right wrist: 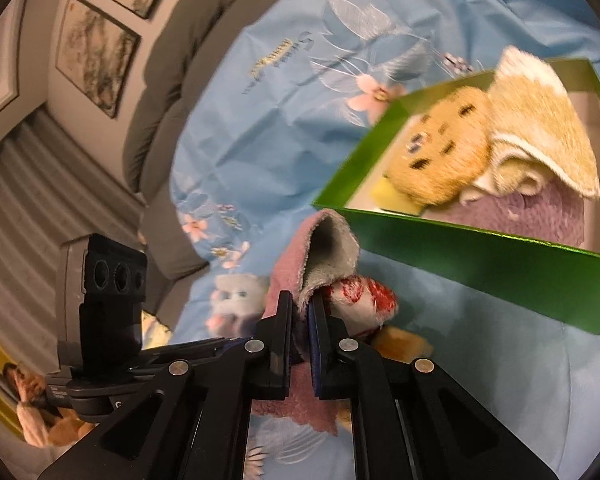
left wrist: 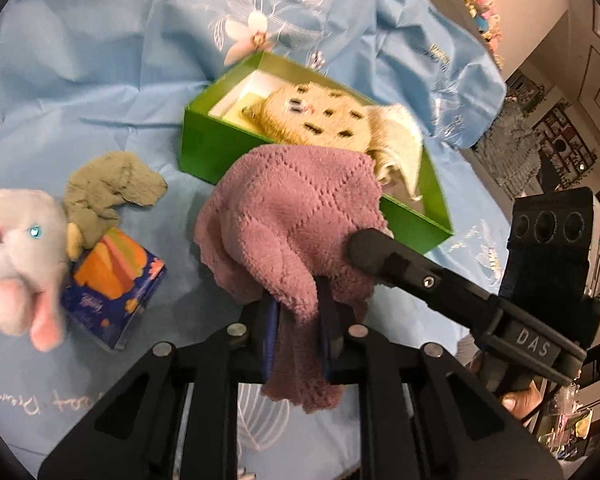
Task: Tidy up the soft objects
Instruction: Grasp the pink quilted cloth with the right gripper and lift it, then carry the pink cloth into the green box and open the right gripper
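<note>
A mauve-pink knitted cloth (left wrist: 284,216) hangs bunched over my left gripper (left wrist: 298,308), which is shut on its lower fold. In the right wrist view my right gripper (right wrist: 301,300) is shut on an edge of the same pink cloth (right wrist: 296,264), whose grey underside shows. From the right in the left wrist view, one of the right gripper's fingers (left wrist: 380,256) reaches into the cloth. Just behind stands an open green box (left wrist: 204,144) holding a yellow plush (left wrist: 320,116) and a cream towel (left wrist: 400,140). Mauve fabric (right wrist: 540,216) shows in the box (right wrist: 480,264); I cannot tell whether it is the same cloth.
On the blue flowered sheet (left wrist: 100,80) at the left lie a grey-green cloth (left wrist: 116,188), a white plush elephant (left wrist: 20,240) and a blue-orange tissue pack (left wrist: 116,284). A red-and-white soft item (right wrist: 364,300) lies just past the right fingers. A grey sofa (right wrist: 172,80) borders the sheet.
</note>
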Demonstrator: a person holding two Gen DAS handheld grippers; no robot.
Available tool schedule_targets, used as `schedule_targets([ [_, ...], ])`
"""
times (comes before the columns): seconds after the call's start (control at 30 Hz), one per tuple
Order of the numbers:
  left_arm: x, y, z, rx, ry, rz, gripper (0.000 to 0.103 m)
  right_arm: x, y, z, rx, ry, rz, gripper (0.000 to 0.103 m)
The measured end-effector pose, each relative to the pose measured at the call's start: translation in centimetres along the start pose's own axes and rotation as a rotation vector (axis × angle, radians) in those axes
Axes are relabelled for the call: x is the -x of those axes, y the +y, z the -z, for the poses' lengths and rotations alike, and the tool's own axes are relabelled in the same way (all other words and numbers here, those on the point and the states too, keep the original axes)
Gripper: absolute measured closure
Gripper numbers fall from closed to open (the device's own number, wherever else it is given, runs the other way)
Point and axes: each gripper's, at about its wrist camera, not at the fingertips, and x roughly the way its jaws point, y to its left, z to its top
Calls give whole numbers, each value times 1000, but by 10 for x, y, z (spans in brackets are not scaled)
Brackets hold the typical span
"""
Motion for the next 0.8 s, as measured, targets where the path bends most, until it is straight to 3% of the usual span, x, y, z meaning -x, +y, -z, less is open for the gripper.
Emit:
schedule_targets([
  [0.33,51,-29,-14,-67,-114,22,88,37,60,-16,122,-64,-42,94],
  [0.8,59,-64,-71,-141,-169,46,88,65,75,-74,185,-172,-7,94],
])
